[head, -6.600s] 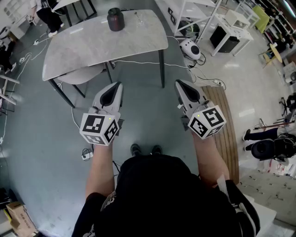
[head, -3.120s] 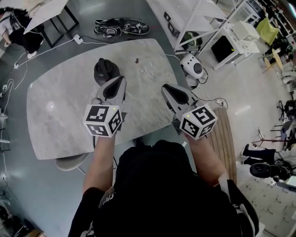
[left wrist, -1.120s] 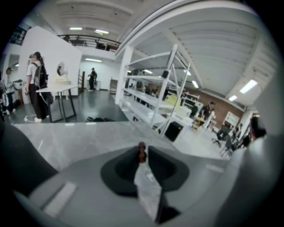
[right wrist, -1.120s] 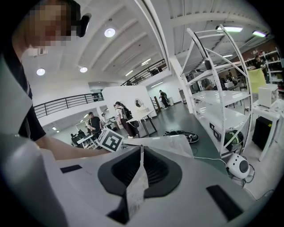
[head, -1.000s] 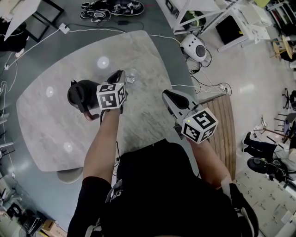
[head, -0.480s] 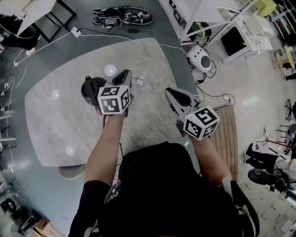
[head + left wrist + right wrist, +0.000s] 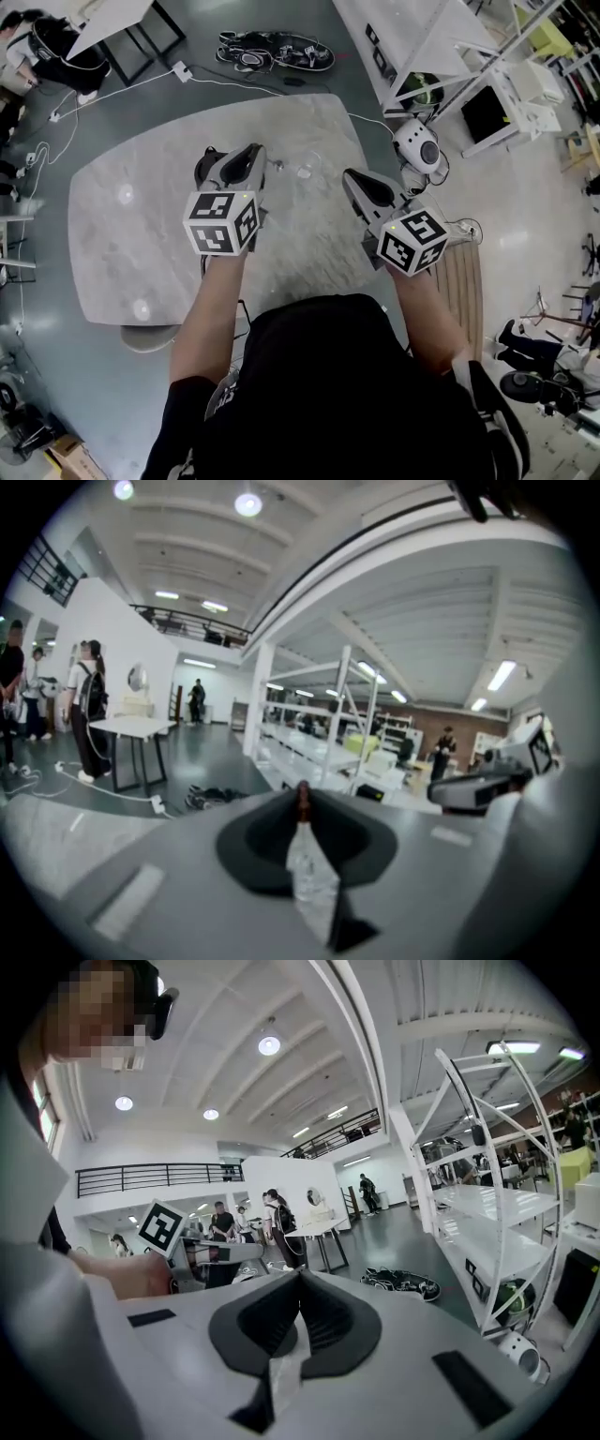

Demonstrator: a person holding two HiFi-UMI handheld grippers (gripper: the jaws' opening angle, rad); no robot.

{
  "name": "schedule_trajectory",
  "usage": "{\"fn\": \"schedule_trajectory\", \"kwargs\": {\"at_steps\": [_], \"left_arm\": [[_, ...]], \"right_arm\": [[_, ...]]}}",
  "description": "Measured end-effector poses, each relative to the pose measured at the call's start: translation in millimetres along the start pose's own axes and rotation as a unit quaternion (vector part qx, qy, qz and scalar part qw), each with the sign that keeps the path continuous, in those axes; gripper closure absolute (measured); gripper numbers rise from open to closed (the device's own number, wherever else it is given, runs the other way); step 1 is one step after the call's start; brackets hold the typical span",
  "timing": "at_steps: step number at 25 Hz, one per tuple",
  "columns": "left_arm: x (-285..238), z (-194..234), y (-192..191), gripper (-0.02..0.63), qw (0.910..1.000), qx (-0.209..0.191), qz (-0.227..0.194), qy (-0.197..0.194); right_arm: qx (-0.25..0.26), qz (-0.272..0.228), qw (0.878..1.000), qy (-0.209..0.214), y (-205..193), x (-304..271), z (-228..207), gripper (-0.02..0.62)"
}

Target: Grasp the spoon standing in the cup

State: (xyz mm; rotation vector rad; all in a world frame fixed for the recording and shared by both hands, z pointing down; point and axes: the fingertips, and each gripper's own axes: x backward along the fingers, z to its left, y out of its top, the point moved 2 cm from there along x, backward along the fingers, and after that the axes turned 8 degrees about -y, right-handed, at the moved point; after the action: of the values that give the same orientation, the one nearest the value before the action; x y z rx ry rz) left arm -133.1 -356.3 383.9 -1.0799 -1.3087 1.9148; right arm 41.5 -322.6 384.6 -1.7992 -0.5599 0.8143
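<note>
Left tool - jaws narrow, pinched on a slim reddish-brown piece at their very tips: the spoon. Only that short bit shows in the left gripper view; the rest is hidden by the jaws.

Head view: left tool held above the marble worktop, tips just left of a small clear cup and apart from it. A dark rounded vessel sits partly hidden behind that tool.

Right tool - jaws together at the tips, nothing between them, held over the worktop's right edge.

On the floor beyond the worktop - 1 heap of dark shoes.
</note>
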Motion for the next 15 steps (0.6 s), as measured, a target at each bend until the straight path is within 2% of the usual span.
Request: {"fn": "schedule_trajectory", "kwargs": {"at_steps": [7, 15], "left_arm": [[56, 8, 27, 0.558, 0.9981, -0.019, -0.046, 0.036], [93, 19, 36, 0.558, 0.9942, -0.024, -0.086, 0.06]], "right_arm": [[0.023, -0.031, 0.999, 0.018, 24, 2, 17, 0.601], [0.056, -0.075, 0.995, 0.022, 47, 10, 30, 0.603]]}}
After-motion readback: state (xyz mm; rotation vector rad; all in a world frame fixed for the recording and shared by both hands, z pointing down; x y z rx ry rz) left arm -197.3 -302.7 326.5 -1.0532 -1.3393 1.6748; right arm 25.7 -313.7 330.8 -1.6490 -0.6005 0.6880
